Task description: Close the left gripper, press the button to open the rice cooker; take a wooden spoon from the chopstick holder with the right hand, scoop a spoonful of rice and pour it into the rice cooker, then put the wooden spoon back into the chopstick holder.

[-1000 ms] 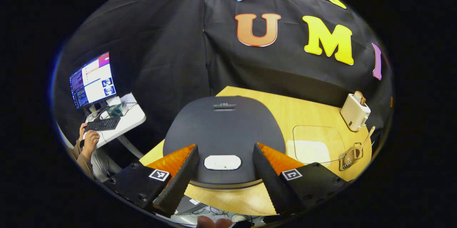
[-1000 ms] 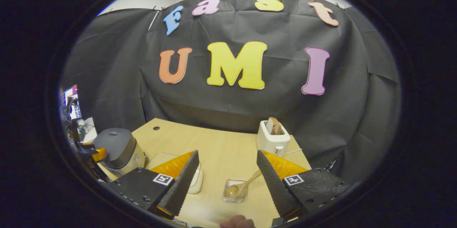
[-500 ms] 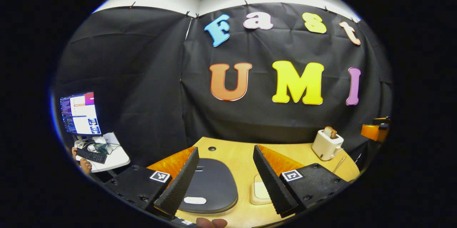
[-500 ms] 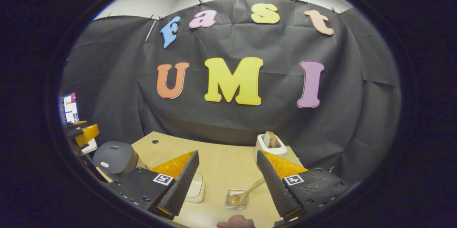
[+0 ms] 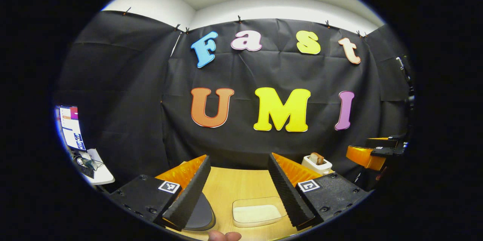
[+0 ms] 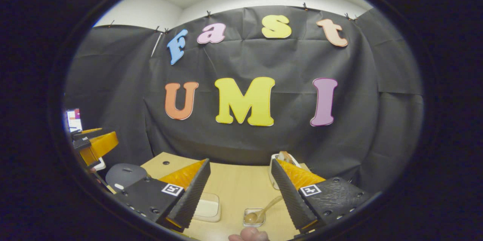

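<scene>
A: Nearest, left gripper (image 5: 237,192): jaws spread, lifted back off rice cooker (image 5: 200,214); lid shut.
B: Right gripper (image 6: 239,192): jaws spread too; wooden spoon (image 6: 258,212) in chopstick holder (image 6: 254,221). Farther right, toaster (image 5: 316,162).
A: Button apparently unpressed.

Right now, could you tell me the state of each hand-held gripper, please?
Left hand-held gripper: open, holding nothing.
Right hand-held gripper: open, holding nothing; the wooden spoon lies beyond it.
</scene>
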A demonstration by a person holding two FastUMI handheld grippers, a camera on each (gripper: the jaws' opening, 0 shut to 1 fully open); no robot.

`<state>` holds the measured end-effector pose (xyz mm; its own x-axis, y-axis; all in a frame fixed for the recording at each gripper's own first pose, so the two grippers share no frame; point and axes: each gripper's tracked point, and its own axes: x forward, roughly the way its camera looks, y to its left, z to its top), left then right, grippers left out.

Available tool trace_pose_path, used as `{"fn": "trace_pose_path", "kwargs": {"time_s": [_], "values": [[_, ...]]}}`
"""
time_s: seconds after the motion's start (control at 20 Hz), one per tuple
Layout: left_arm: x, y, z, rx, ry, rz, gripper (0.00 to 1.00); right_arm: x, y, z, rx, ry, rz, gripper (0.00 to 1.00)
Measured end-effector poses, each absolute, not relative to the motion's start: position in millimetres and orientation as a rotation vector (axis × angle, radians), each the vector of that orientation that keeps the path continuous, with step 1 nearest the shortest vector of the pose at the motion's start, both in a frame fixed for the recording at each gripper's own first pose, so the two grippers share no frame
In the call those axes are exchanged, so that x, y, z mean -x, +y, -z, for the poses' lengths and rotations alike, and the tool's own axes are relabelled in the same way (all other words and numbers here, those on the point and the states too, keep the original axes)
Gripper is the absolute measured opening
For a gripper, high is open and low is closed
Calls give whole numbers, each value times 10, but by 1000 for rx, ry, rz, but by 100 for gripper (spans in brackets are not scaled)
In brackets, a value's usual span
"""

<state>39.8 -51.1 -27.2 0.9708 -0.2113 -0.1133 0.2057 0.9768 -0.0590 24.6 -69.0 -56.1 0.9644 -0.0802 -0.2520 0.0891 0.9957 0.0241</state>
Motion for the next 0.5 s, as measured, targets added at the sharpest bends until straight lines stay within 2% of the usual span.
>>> {"fn": "trace_pose_path", "kwargs": {"time_s": [0.5], "values": [[-211, -649, 40, 46, 87, 272, 97, -22, -576, 277, 2, 179, 127, 96]]}}
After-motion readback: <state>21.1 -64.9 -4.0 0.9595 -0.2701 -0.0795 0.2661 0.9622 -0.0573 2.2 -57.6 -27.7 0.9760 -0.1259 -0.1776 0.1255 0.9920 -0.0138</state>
